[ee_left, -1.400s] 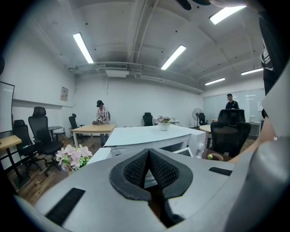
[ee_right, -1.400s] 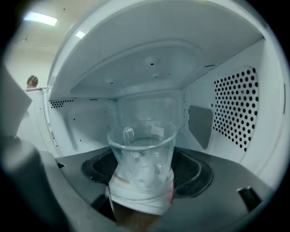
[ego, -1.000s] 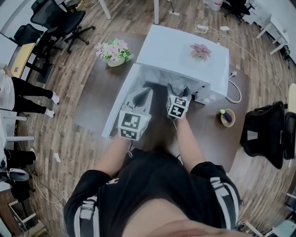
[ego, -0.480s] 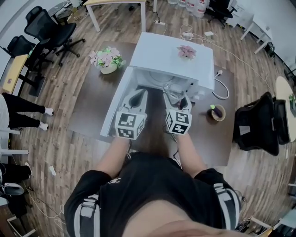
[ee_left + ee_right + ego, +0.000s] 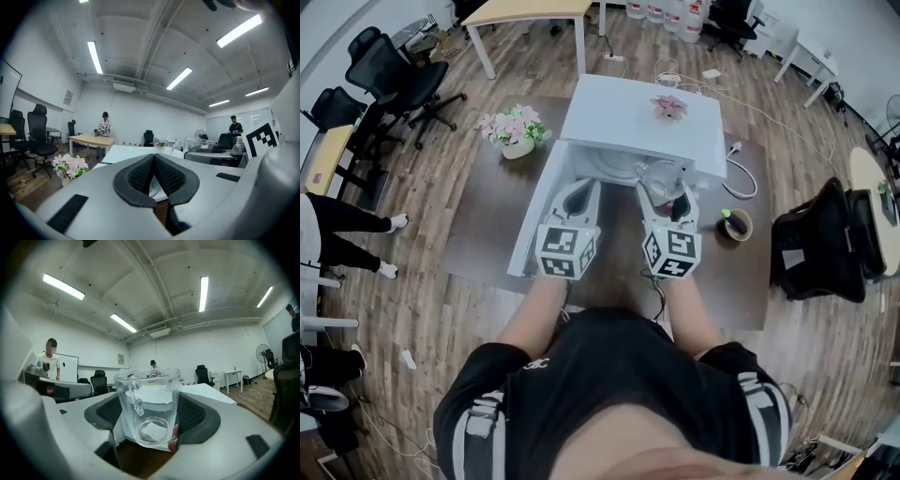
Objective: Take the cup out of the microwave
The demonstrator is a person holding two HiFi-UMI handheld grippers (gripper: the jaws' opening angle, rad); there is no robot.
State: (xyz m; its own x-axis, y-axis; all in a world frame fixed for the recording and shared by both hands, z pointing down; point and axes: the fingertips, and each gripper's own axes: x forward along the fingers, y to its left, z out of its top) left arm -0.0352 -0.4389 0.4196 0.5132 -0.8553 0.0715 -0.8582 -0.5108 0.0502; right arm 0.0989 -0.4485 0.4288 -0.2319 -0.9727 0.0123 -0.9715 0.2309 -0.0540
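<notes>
One cup (image 5: pixel 147 401) upright, mouth up | right tool (image 5: pixel 151 423) clamps it | left tool (image 5: pixel 153 179) closed

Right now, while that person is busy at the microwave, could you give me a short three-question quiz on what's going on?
1. Which hand-held gripper holds the glass mug?
2. True or false: the door of the microwave is shut.
3. What sits on top of the microwave? A kettle; B pink flower; C plate.
Key: 1 the right hand-held gripper; 2 false, it stands open; 3 B.
</notes>
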